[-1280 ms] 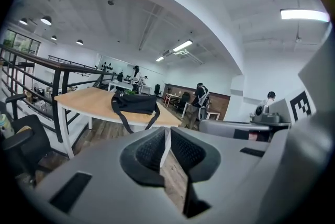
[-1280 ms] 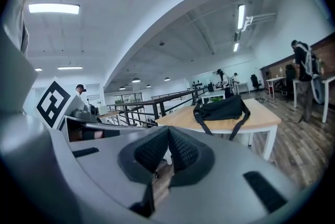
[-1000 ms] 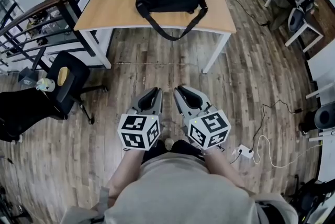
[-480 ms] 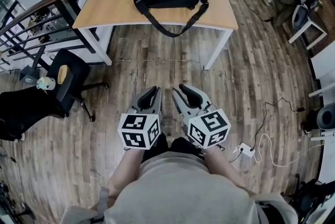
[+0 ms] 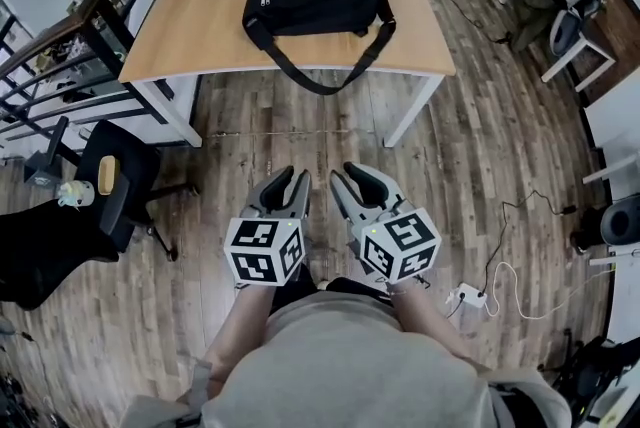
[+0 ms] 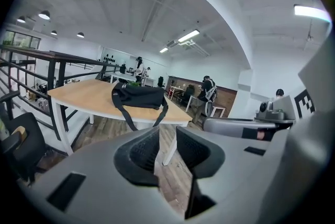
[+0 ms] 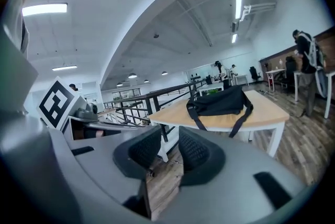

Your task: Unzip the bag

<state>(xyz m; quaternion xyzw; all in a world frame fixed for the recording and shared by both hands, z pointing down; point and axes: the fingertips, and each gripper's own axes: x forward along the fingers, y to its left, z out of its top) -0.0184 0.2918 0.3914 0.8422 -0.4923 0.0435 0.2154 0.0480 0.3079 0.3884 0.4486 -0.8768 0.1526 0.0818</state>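
The bag (image 5: 318,6) lies on the table (image 5: 190,36) well ahead of us, its strap (image 5: 320,81) drooping over the front edge. It all sits a bit nearer in the head view than a moment ago, so we reckon we're only on the approach and nothing's unzipped yet. The left gripper (image 5: 290,184) and right gripper (image 5: 348,178) have both just been opening and now stand a little apart with nothing between them, and from here we can't make out the zipper or its pull at all.

Head view looks steeply down, gripper views forward; all share the distant bag (image 5: 320,6).
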